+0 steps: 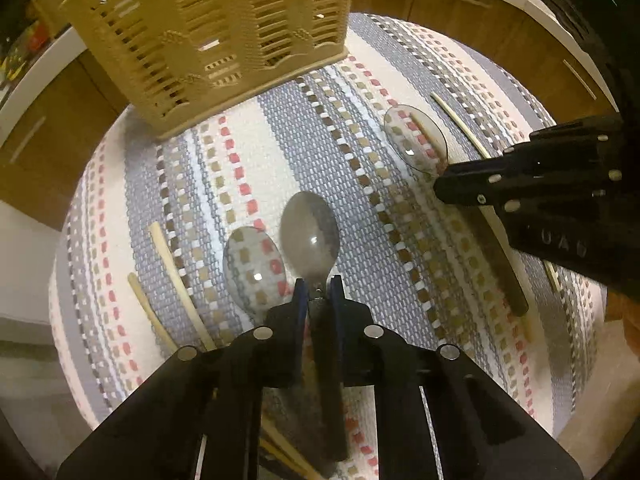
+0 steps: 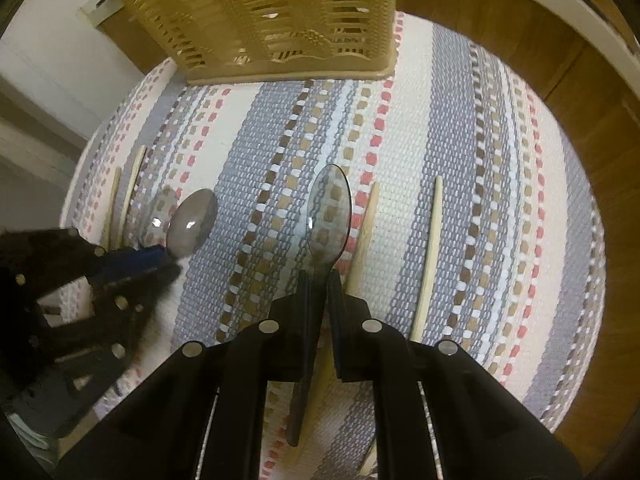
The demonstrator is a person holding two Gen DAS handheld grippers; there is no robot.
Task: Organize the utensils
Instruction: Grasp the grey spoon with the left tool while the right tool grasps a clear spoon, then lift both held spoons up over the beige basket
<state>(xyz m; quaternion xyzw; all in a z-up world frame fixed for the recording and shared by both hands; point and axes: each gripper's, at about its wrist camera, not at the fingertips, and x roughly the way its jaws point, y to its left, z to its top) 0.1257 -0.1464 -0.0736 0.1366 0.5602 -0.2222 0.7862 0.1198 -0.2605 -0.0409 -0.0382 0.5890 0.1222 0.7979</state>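
Both of your grippers are already loaded. The left gripper (image 1: pixel 319 288) has its fingers narrowed on the neck of a grey spoon (image 1: pixel 309 234), whose bowl juts forward past the tips while its dark handle runs back between the fingers toward you. The right gripper (image 2: pixel 319 282) is likewise pinched on a clear spoon (image 2: pixel 329 212), bowl ahead, handle trailing under the fingers. In each case the long axis lies along the way the gripper points, and that line leads toward the tan slotted utensil basket (image 1: pixel 208 36) standing at the far edge of the striped mat (image 1: pixel 280 152). The basket sits straight ahead of the left gripper and looks roughly as close to the right one, so either hand could go first. You will probably need to tip a spoon upright before lowering it in. Another clear spoon (image 1: pixel 256 268) and several chopsticks (image 1: pixel 176 280) lie on the mat.
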